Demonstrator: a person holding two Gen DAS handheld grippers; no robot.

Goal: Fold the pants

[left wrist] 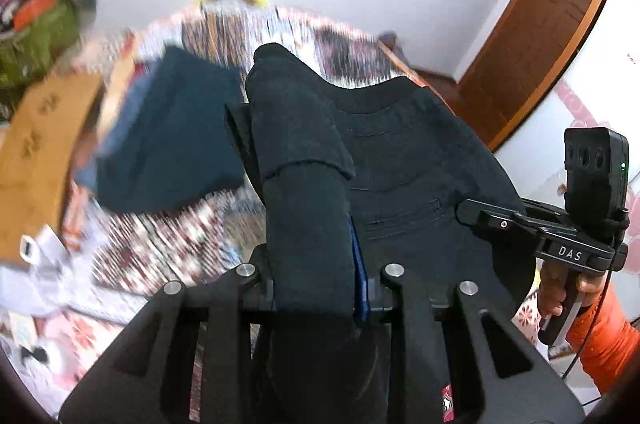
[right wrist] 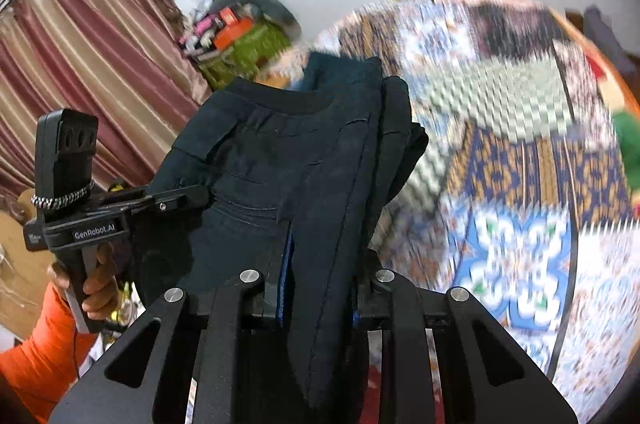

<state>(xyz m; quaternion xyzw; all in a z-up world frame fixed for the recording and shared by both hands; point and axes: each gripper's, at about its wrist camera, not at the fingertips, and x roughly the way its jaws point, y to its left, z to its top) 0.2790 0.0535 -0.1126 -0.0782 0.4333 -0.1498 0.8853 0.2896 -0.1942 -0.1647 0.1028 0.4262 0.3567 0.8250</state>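
Aloft, pants [left wrist: 404, 152]: dark pair hanging between both grippers above the patterned bedspread [right wrist: 520, 152].
Left gripper [left wrist: 316, 264]: clamped on a bunched fold of the pants.
Right gripper [right wrist: 320, 264]: closed around a side seam of the pants.
Folded dark garment [left wrist: 172, 136]: lying on the bedspread, beyond the pants.
Curtain [right wrist: 80, 36]: striped, behind the bedspread.

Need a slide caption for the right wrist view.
Right gripper clamps dark pants above patterned bedspread; left gripper grips opposite edge.
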